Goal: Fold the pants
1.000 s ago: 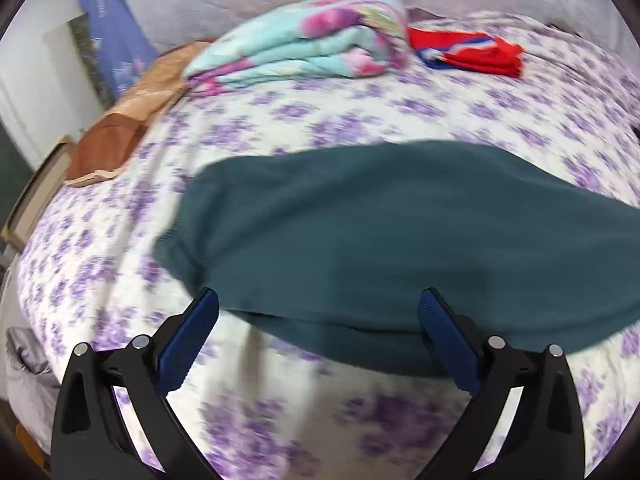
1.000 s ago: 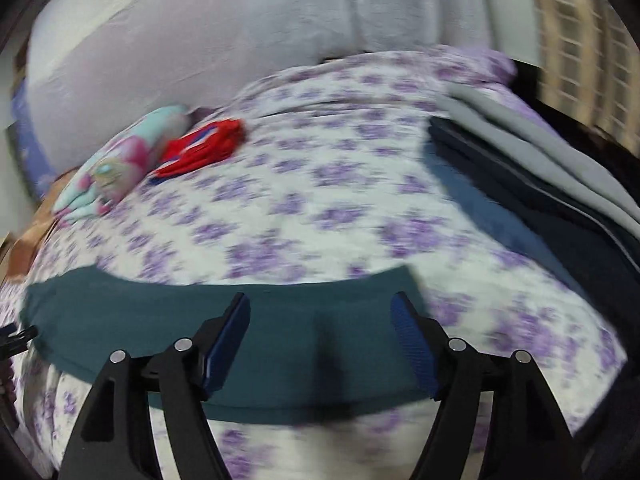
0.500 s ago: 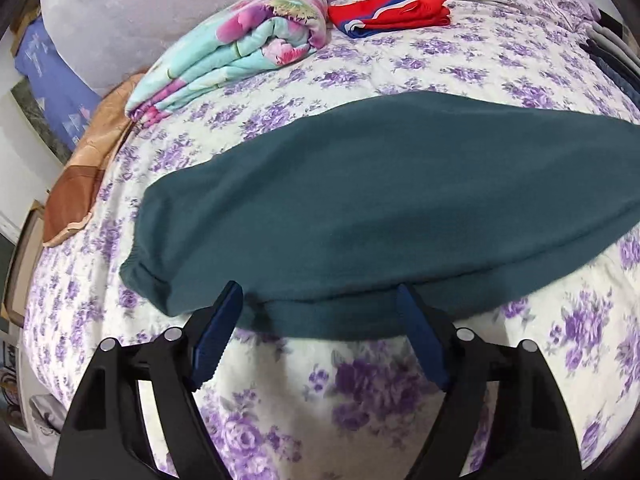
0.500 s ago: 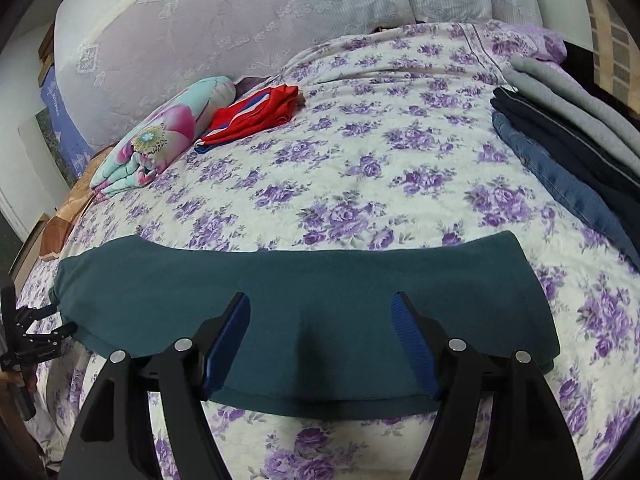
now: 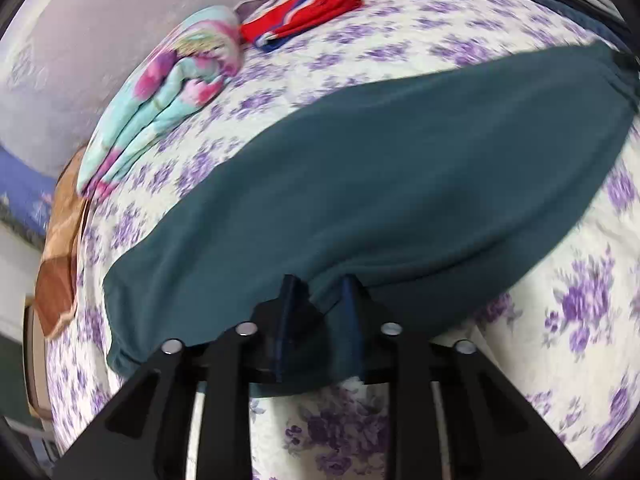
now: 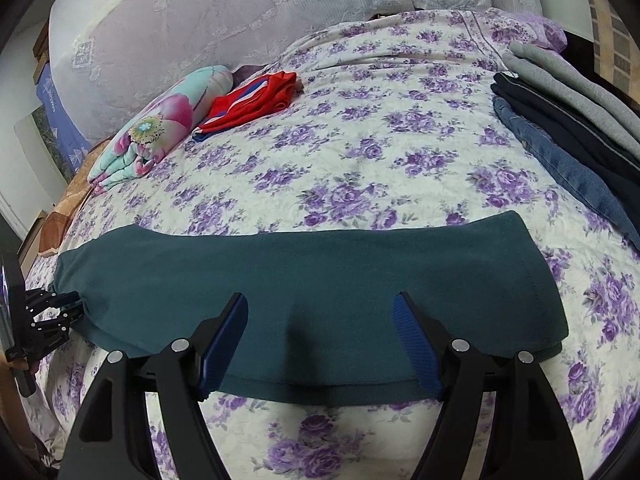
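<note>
My left gripper (image 5: 320,284) is pinched tight on the near edge of the teal pants (image 5: 380,184); a fold of the cloth is bunched between my two blue pads (image 5: 289,304), and the fabric drapes down over the jaws toward me. My right gripper (image 6: 320,320) stands wide apart — both blue pads hover over the near hem of the same pants (image 6: 304,280), with cloth lying flat between them and nothing clamped.

The pants lie stretched crosswise over the flowered bedspread (image 6: 360,152), a long dark-teal band near the front edge of the bed; from my right wrist I see their right end squared off with a stitched hem, and their left end tapering to where my left gripper (image 6: 60,308) bites the corner. The bottom edge shows a second layer peeking out under the top one.

Farther back on the bed sits a folded floral quilt (image 6: 160,128) in turquoise and pink; just beside it, touching or nearly so, lies a red garment (image 6: 252,100) with blue and white stripes. Along the right side is a stack of folded clothes (image 6: 560,128) — grey on the far side, then dark navy, then blue denim nearest the middle of the bed. At the left edge a brown cushion (image 5: 56,288) rests on the bedspread; a pale lace curtain (image 6: 240,12) hangs behind the bed.
</note>
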Tool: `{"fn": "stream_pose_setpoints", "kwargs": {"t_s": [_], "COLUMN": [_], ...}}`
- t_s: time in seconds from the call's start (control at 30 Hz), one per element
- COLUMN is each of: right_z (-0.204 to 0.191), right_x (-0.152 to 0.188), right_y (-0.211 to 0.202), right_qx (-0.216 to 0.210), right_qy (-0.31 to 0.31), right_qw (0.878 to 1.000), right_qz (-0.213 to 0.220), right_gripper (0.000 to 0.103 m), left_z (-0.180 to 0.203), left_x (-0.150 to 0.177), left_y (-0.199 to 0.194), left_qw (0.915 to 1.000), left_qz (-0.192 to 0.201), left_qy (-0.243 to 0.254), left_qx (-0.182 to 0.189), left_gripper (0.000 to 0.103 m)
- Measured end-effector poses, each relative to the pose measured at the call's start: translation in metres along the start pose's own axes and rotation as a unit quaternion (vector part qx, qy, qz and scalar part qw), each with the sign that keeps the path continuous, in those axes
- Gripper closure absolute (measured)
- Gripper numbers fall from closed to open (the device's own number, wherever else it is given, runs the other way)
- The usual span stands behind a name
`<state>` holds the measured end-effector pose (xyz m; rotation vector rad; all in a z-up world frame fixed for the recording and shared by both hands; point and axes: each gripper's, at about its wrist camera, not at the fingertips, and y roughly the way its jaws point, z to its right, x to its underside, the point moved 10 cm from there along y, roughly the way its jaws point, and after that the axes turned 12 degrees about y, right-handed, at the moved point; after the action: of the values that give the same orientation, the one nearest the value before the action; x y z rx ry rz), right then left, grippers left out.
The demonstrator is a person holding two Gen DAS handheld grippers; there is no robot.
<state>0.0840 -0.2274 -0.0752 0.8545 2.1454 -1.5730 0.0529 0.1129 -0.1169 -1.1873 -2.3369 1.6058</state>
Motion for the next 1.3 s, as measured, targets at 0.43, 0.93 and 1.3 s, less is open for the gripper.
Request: {"fn": "stream_pose_setpoints", "kwargs": {"t_s": [0.43,0.93,1.3], "right_z": [-0.011,-0.165,-0.309], "right_x": [-0.003,-0.015,0.027], "right_y": [-0.005,0.051,0.159], "right_qx": [-0.019,-0.119,-0.179], "right_qy": [0.009,-0.112,-0.157], "right_qw": [1.0,0.984,0.954], "right_qz": [-0.005,-0.067,-0.182], "right_gripper": [0.027,0.023,0.074], "left_z": [-0.013,-0.018,-0.073], "left_x": [-0.006,-0.005,0.008], "left_y": [-0.073,-0.104,0.0], "left_qw": [0.9869,0.9854,0.9688], "left_qz": [0.097,0.148,0.027], "left_qy": [-0.085,-0.056,-0.246], "left_qx": [0.097,0.062,0.003], "left_gripper": [0.099,0.011,0.016]}}
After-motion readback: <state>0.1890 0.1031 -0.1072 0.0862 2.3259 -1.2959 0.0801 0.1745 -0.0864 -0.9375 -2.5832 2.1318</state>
